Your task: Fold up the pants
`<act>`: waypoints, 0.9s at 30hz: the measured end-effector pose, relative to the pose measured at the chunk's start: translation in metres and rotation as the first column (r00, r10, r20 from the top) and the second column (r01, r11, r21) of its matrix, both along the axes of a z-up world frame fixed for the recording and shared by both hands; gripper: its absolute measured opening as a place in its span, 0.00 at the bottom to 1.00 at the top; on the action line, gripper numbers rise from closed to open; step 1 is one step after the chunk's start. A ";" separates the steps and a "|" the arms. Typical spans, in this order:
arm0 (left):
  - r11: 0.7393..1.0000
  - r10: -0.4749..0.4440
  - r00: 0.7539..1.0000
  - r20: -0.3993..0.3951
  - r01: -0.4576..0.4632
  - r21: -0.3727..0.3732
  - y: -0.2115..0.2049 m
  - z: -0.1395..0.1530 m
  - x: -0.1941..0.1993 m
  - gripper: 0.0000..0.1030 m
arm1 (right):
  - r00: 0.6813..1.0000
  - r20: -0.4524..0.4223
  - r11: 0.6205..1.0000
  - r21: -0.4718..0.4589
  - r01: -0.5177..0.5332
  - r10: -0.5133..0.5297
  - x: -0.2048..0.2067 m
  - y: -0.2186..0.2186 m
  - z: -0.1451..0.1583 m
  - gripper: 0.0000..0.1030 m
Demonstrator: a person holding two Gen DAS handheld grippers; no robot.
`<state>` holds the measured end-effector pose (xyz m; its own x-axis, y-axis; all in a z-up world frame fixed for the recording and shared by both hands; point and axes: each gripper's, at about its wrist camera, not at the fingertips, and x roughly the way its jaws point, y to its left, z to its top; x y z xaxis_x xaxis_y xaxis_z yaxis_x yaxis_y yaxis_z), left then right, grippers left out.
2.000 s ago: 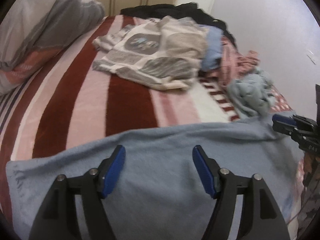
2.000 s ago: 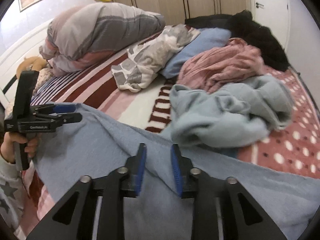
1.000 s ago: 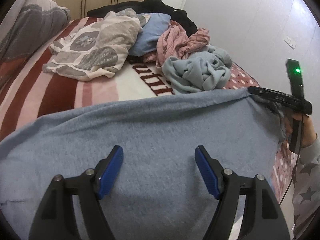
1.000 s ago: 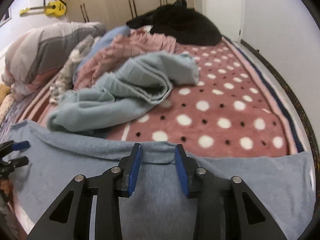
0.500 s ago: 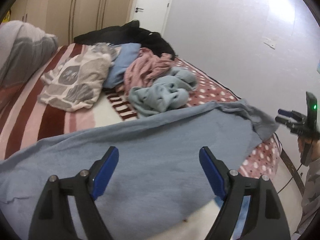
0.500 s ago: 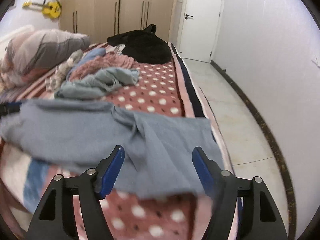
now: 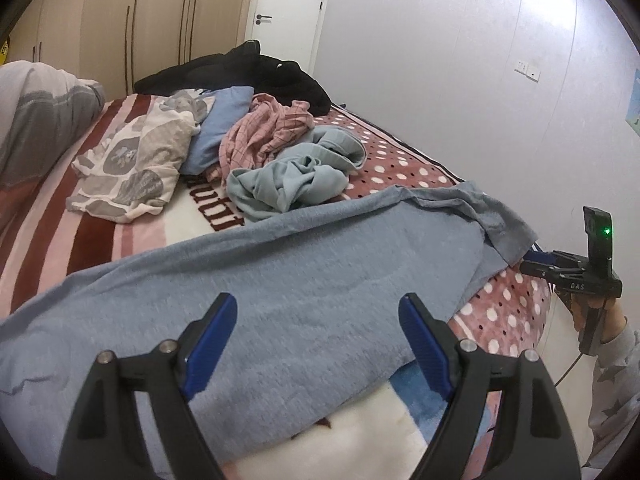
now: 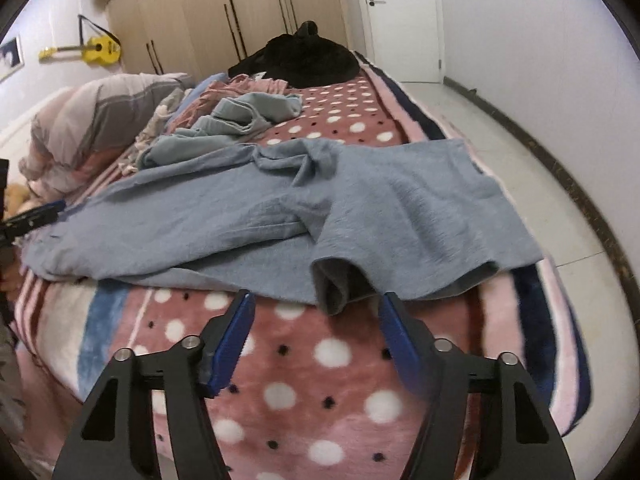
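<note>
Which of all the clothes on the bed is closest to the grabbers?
The big blue-grey pants, spread flat across the near end of the bed. The other clothes, like the crumpled light-blue garment and pink checked one, lie bunched farther back.

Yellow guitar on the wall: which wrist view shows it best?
The right wrist view. The yellow guitar hangs in full on the wall left of the wardrobe. The left wrist view catches at most a yellow sliver at its far left edge, too little to identify.

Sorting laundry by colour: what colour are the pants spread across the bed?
The pants are plain dusty blue, with no pattern; the right wrist view shows them best.
</note>
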<state>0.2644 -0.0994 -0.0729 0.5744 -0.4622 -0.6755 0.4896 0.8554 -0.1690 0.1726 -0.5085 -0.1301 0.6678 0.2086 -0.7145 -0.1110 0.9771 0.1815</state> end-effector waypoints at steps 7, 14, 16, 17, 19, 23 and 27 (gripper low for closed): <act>1.000 0.004 1.000 0.001 -0.004 -0.004 0.000 0.001 0.002 0.78 | 1.000 0.018 1.000 0.009 0.017 -0.017 0.003 0.005 0.000 0.50; 1.000 0.006 1.000 0.006 -0.006 0.002 0.001 0.001 0.002 0.78 | 0.996 0.009 0.996 0.014 0.093 -0.093 0.032 -0.010 -0.002 0.05; 1.000 0.009 1.000 0.013 -0.009 0.009 0.004 0.002 0.002 0.78 | 0.996 0.036 0.995 0.065 0.077 -0.079 0.030 -0.012 0.007 0.04; 1.000 0.010 1.000 0.016 -0.010 0.011 0.005 0.002 0.003 0.78 | 0.995 0.055 0.993 0.097 0.073 -0.079 0.027 -0.014 0.015 0.03; 1.000 0.016 1.000 0.016 -0.016 0.006 0.009 0.003 0.004 0.78 | 0.992 0.095 0.987 0.149 0.068 -0.082 0.020 -0.019 0.030 0.02; 1.000 0.023 1.000 0.011 -0.023 -0.017 0.015 0.003 0.007 0.78 | 0.978 0.173 0.975 0.208 0.083 -0.120 0.010 -0.033 0.070 0.02; 0.999 0.025 1.000 0.010 -0.025 -0.030 0.016 0.002 0.009 0.78 | 0.973 0.176 0.977 0.178 0.120 -0.152 0.022 -0.046 0.094 0.02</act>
<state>0.2732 -0.0832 -0.0709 0.5931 -0.4672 -0.6556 0.4701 0.8621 -0.1891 0.1944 -0.5541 -0.0364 0.8168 0.2108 -0.5370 -0.0264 0.9436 0.3301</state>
